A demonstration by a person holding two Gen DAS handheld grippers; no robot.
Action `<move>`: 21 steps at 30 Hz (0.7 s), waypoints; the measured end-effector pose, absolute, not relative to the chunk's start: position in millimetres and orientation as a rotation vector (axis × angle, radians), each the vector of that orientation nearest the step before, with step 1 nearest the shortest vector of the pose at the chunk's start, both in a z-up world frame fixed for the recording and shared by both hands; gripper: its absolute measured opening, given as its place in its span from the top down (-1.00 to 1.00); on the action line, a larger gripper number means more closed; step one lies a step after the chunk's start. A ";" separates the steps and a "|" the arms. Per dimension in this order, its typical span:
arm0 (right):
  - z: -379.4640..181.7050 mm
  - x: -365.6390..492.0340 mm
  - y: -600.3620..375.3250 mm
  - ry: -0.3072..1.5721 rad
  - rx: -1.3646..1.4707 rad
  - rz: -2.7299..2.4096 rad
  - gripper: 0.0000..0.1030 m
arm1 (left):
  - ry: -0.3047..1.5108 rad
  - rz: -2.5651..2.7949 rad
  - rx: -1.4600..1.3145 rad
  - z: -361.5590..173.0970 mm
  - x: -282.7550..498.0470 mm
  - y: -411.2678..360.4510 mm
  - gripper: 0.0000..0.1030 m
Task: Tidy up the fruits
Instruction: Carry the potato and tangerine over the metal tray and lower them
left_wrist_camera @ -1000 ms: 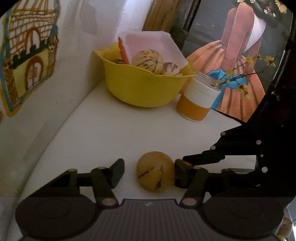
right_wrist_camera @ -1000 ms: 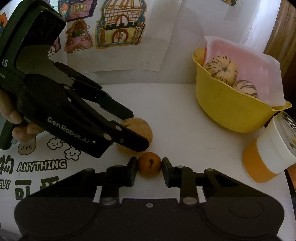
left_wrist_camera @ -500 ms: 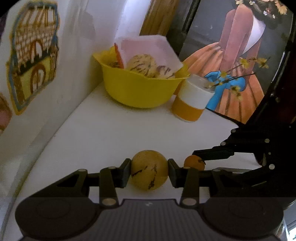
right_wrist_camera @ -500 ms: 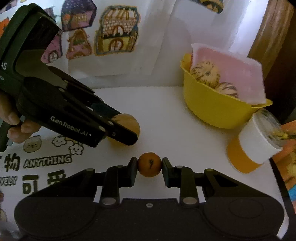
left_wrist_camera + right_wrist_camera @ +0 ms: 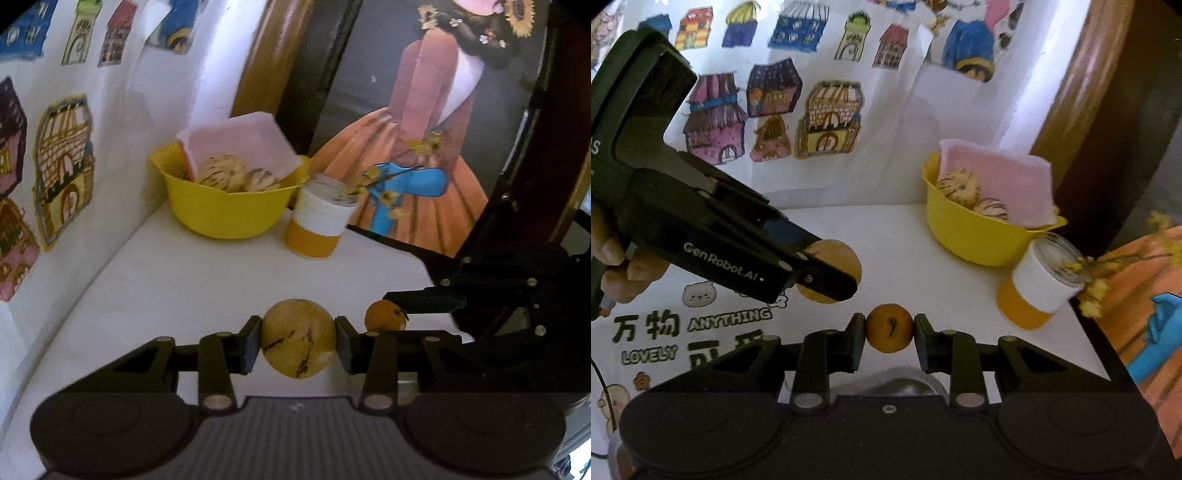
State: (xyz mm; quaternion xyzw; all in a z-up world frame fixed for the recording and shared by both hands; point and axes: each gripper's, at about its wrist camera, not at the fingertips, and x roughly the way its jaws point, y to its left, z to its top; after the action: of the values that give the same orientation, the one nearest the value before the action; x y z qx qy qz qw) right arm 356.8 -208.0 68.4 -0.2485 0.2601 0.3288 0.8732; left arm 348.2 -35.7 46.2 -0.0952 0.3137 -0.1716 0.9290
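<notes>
step: both fruits gripped and off the table, carry toward the bowl is the part in hand (judgement)
left gripper: pinching the tan fruit between both pads, one pad on each side of it; fruit is round, yellowish-tan with dark cracked streaks
right gripper: pinching the small orange fruit, pads tight on both sides; dark mark on its front
fruit height: both look lifted clear of the white table, with shadow below in the right wrist view; not fully sure for the tan one
grippers relative: side by side, left one just ahead-left of the right; small orange fruit sits just beside the left gripper's right finger in the left wrist view, apart, not touching as far as I can tell
target: yellow bowl at the back corner against the wall, well apart from both grippers
bowl contents: two striped pale fruits plus a pink paper standing up at the back, so free room is at the front and left
obstacle: orange-and-white jar with yellow flower sprigs stands just beside the bowl, on the right gripper's path
person: hand on the left gripper's handle, seen in the right wrist view
next move needs: carry forward and over the rim, one gripper at a time since the bowl mouth looks tight for two; right one should pass left of the jar; spread the jaws low over the bowl so fruit doesn't bounce out
risk: clipping the jar or flowers; the tan fruit is held near its widest part and could slip if tilted
</notes>
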 end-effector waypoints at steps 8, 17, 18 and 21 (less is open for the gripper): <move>77.8 314.5 -236.4 0.525 -0.492 0.628 0.42 | 0.633 -0.432 -0.235 52.9 312.8 -64.9 0.11; 73.2 270.2 -274.0 0.554 -0.466 0.563 0.42 | 0.646 -0.501 -0.275 45.7 275.8 -91.8 0.11; 71.5 264.9 -278.2 0.558 -0.465 0.557 0.42 | 0.648 -0.507 -0.274 44.8 272.6 -95.1 0.11; 66.0 251.3 -288.4 0.571 -0.453 0.542 0.42 | 0.655 -0.525 -0.272 42.1 261.9 -104.5 0.11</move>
State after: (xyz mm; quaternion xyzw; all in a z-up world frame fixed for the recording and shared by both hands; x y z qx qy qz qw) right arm 251.3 -288.4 66.0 -0.2189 0.2757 0.2619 0.8986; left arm 261.9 -104.5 42.1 -0.1314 0.3170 -0.2539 0.9043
